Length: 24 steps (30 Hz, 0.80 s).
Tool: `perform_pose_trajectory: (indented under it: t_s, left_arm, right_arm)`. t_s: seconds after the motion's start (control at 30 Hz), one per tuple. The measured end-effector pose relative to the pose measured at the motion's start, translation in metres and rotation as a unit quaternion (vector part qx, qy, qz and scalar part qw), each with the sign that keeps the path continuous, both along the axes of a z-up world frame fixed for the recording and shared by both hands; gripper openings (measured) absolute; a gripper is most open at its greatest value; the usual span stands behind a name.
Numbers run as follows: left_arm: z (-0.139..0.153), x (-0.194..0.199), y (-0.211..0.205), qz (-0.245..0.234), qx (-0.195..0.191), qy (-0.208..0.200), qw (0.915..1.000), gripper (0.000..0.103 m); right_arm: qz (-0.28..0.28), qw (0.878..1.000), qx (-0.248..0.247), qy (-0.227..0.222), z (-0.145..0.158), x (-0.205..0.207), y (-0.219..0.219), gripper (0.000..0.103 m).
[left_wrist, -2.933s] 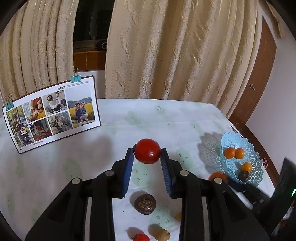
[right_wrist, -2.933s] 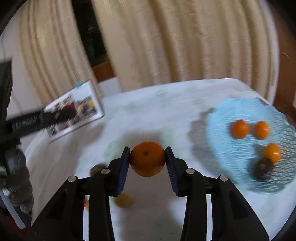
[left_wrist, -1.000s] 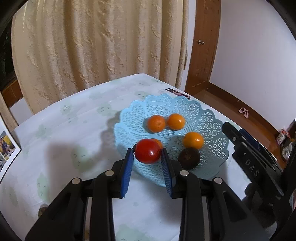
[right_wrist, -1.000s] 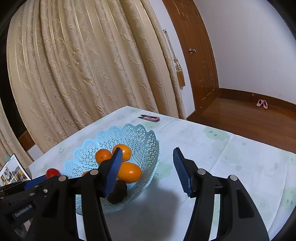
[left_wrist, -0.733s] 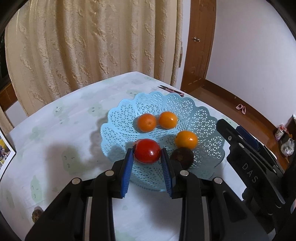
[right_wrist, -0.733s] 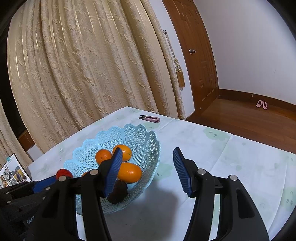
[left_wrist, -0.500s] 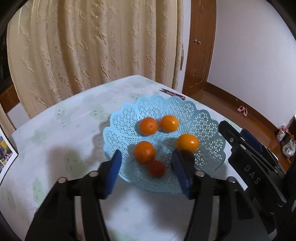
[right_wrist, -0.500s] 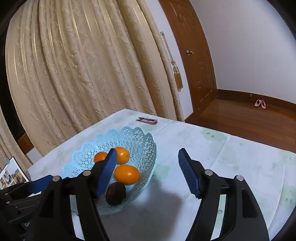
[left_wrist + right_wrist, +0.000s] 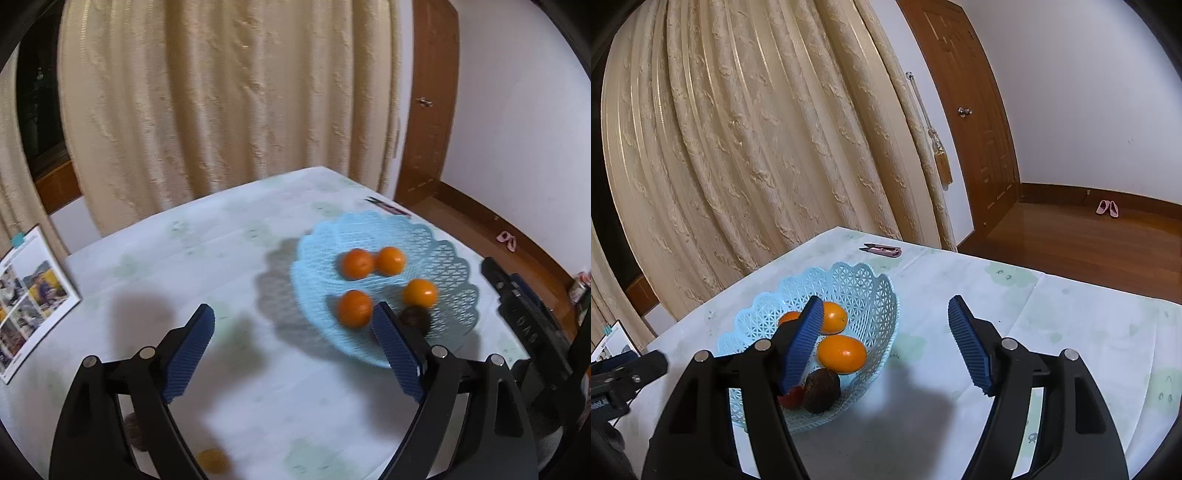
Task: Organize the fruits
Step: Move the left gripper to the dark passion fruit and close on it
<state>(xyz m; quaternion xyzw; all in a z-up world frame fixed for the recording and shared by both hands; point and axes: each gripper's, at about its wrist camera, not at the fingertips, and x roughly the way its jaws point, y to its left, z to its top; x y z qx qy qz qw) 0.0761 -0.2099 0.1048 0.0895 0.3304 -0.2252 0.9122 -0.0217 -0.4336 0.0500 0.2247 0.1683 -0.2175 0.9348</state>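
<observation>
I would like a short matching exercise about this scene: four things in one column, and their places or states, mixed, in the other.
Things:
1. dark brown fruit
2. pink clippers
3. left claw
4. photo card

Places or states:
A. on the table beyond the blue basket
B. jaws opening, nothing between them
C. in the basket, beside the red fruit
D. standing at the table's far edge

Pairs: 1-C, 2-A, 3-B, 4-D

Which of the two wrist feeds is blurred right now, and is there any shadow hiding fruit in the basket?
Left wrist view: motion-smeared throughout, the oranges soft-edged; the basket throws a shadow on the cloth outside its rim, not onto the fruit. Right wrist view: sharp, with fisheye bending at the edges; a blue pad partly hides the red fruit.
</observation>
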Motion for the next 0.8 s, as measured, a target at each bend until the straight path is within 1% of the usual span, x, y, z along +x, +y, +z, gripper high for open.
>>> perform_pose_trajectory:
  t_s: [0.17, 0.37, 0.47, 0.57, 0.63, 0.7, 0.8]
  left_arm:
    - [0.005, 0.003, 0.042, 0.043, 0.001, 0.003, 0.9991, 0.089]
    - [-0.002, 0.010, 0.098, 0.093, -0.005, 0.033, 0.9951, 0.089]
    - [-0.010, 0.009, 0.123, 0.112, -0.006, 0.045, 0.9927, 0.089]
    - [-0.020, 0.010, 0.144, 0.126, -0.006, 0.059, 0.9902, 0.089]
    - [-0.028, 0.010, 0.152, 0.131, -0.005, 0.070, 0.9889, 0.089]
    - [-0.040, 0.010, 0.159, 0.135, -0.001, 0.084, 0.9873, 0.089]
    - [-0.052, 0.010, 0.160, 0.132, 0.005, 0.095, 0.9866, 0.089]
  right_arm:
    - [-0.001, 1.000, -0.003, -0.004, 0.000, 0.000, 0.001, 0.072]
    - [0.003, 1.000, -0.012, 0.002, 0.000, 0.003, 0.006, 0.072]
    - [0.018, 1.000, -0.022, 0.012, 0.000, 0.007, 0.012, 0.072]
    - [0.030, 0.999, -0.030, 0.011, 0.001, 0.007, 0.020, 0.073]
    - [0.041, 0.999, -0.031, 0.010, 0.002, 0.005, 0.027, 0.076]
    - [0.050, 0.998, -0.035, 0.008, 0.002, 0.003, 0.034, 0.076]
    - [0.060, 0.997, -0.046, 0.009, 0.003, 0.003, 0.045, 0.076]
